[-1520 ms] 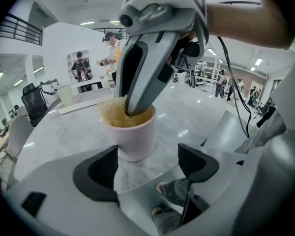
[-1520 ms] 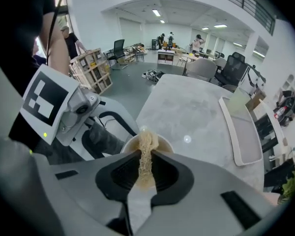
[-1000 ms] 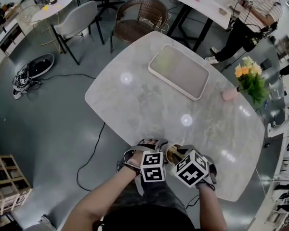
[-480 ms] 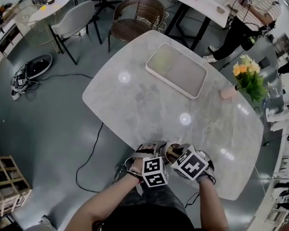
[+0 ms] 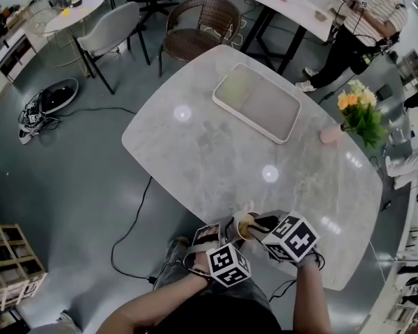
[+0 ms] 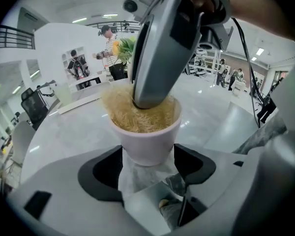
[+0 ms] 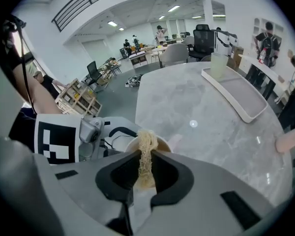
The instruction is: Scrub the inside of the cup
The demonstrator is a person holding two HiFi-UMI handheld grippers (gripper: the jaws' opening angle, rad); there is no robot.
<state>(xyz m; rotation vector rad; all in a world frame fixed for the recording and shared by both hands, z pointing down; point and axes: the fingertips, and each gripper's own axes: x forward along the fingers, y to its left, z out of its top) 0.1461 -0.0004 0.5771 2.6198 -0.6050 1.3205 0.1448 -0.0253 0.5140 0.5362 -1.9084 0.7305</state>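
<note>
A pale cup sits between the black pads of my left gripper, near the table's front edge. Both pads touch its sides; these jaws have just been closing with the cup between them. Tan fibrous scrubber fills the cup's mouth. My right gripper is shut on that scrubber, pinching a strip of it and pointing steeply down into the cup. One grey finger of the right gripper reaches into the cup from above. In the head view the cup lies between both marker cubes.
A white tray lies at the far side of the marble table. A pink vase with flowers stands at the right edge. Chairs and other tables stand beyond, and a person stands at the back right.
The left gripper's cube has rolled and slid down towards me. The right cube has shifted a little right. The cup stays in place at the table's front edge.
</note>
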